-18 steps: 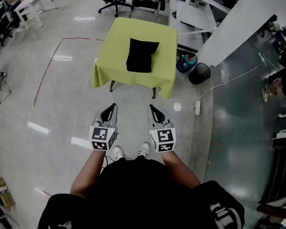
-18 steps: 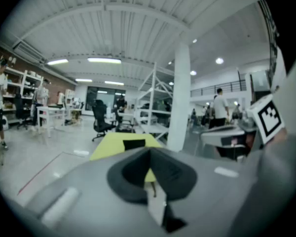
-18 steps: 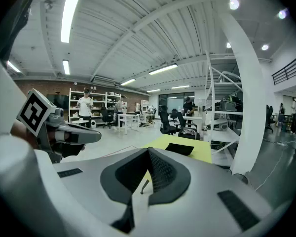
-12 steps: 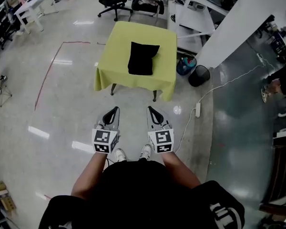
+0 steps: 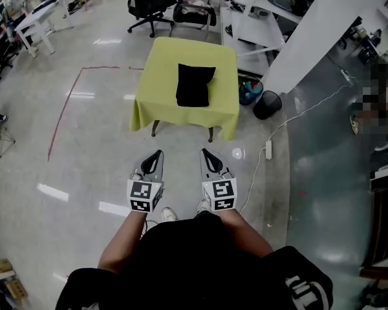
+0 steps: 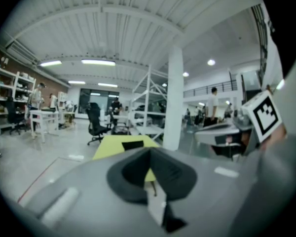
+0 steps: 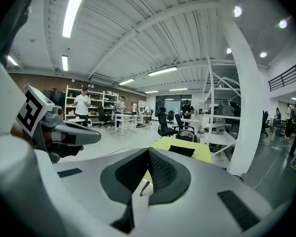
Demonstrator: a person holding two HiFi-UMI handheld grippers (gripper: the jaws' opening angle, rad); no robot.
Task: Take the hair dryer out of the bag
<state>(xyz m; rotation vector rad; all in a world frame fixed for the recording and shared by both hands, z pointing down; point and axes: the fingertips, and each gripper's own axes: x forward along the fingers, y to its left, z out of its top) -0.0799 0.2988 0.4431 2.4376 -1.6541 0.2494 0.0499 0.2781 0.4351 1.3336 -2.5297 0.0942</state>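
Task not yet begun: the black bag (image 5: 194, 86) lies on the yellow-covered table (image 5: 156, 102); no hair dryer shows, presumably inside the bag; left gripper (image 5: 156, 153) and right gripper (image 5: 206, 152) both have jaws together, hold nothing, and are well apart from the table.

a black bag (image 5: 195, 86) lies on the yellow-clothed table (image 5: 156, 102).

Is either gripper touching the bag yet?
No, the black bag lies on the yellow table while the left gripper and right gripper hang shut over the floor, short of the table.
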